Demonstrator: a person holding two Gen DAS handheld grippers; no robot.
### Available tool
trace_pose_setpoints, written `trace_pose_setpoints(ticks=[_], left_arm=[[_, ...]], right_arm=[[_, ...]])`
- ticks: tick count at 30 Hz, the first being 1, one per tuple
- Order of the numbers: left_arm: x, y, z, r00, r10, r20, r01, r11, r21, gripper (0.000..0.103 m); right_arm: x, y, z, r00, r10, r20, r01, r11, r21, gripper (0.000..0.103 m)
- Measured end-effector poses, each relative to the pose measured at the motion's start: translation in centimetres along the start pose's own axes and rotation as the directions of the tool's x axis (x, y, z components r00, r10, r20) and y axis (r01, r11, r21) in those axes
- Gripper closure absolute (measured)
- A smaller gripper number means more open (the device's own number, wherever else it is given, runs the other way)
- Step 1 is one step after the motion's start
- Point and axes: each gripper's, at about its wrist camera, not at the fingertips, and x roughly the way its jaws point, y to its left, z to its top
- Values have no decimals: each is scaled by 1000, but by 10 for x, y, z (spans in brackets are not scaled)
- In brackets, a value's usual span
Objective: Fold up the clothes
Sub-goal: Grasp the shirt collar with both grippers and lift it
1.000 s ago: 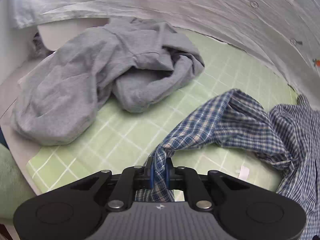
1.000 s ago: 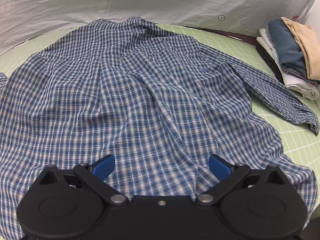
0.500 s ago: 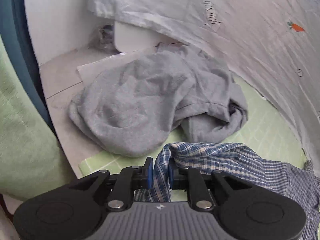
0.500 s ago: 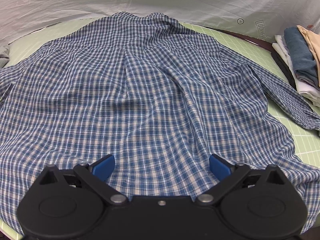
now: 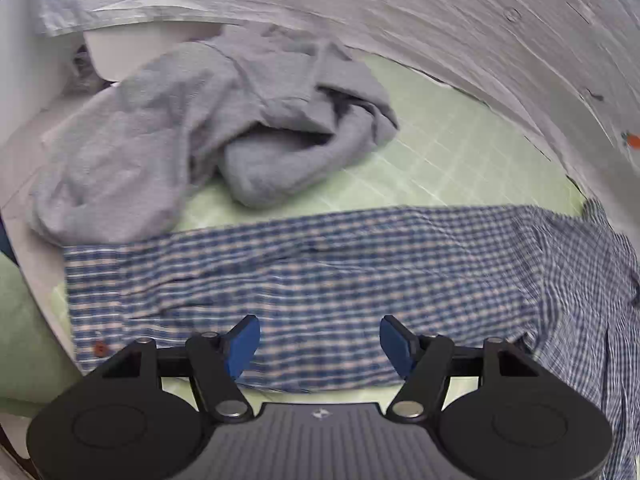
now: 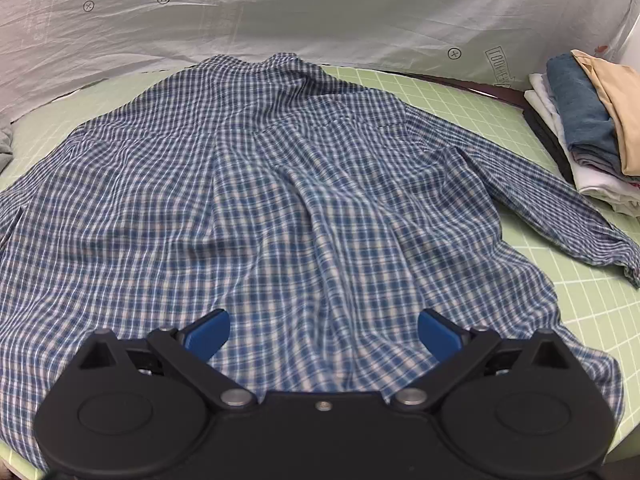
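Observation:
A blue and white checked shirt [image 6: 280, 200] lies spread back-up on the green grid mat [image 6: 500, 120], collar at the far side. Its left sleeve [image 5: 300, 280] lies stretched flat across the left wrist view, cuff with a red button at the left. My left gripper [image 5: 320, 344] hovers open just over that sleeve, nothing between its blue fingers. My right gripper [image 6: 323, 334] is open above the shirt's lower hem. The right sleeve [image 6: 540, 208] runs out toward the right edge of the mat.
A crumpled grey garment [image 5: 200, 128] lies beyond the left sleeve, partly off the mat. A stack of folded clothes [image 6: 592, 128] sits at the right. A white sheet with carrot prints [image 6: 320, 12] hangs behind the table. The table edge runs at the left [image 5: 36, 264].
My left gripper has let go of the sleeve end and opened; the sleeve now lies flat and straight on the mat. The right gripper stays open over the hem, shifted slightly.

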Motion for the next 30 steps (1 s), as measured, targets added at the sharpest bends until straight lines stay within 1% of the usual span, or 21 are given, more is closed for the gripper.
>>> trace_pose_setpoints(ticks=[4,7,11,12,14,16,17,19,21,23,25,26,27,28,29,30], left_arm=[[15,-57,-10,997,-59,-43,64,992,112,35],[26,-94,-8,994,-101,-51,108,980,168,29],[43,-143,2,994,-103,-36,109,961,254,29],[48,-154,7,994,-103,-21,105,951,289,27],[59,-177,18,994,-104,12,93,928,360,23],[73,-198,33,993,-112,19,94,904,418,23],[82,-212,43,993,-121,13,102,887,451,23],[99,-238,59,990,-138,-3,120,850,513,22],[114,-262,69,986,-165,-11,141,809,571,22],[133,-287,80,979,-203,-22,172,766,620,21],[149,-307,87,969,-246,-38,210,727,653,19],[157,-315,90,964,-260,-51,227,711,665,18],[166,-324,93,959,-274,-65,245,694,677,18],[174,-332,94,959,-273,-78,251,685,684,19],[178,-337,93,957,-280,-74,250,670,698,20],[180,-341,92,955,-289,-68,249,654,714,23]], right_arm=[[5,-21,18,1000,4,17,-4,1000,-16,2],[19,-40,45,999,9,40,-8,999,-33,2],[45,-59,88,997,9,76,-4,998,-62,2],[56,-60,101,996,27,84,-20,997,-81,3],[76,-60,127,993,62,98,-51,992,-120,7],[96,-60,153,989,99,110,-81,984,-159,17],[106,-61,166,986,117,116,-95,979,-178,18],[128,-57,191,979,162,123,-134,968,-213,27],[149,-50,211,971,199,130,-162,955,-250,31],[167,-40,227,959,247,137,-200,936,-290,29],[184,-31,238,943,301,144,-240,912,-334,19],[193,-26,241,935,324,145,-256,899,-355,19],[204,-21,242,935,330,130,-263,891,-370,19],[215,-16,243,935,335,114,-269,883,-384,24],[225,-12,242,940,328,92,-267,879,-395,30],[233,-10,241,945,321,70,-268,876,-401,42]])
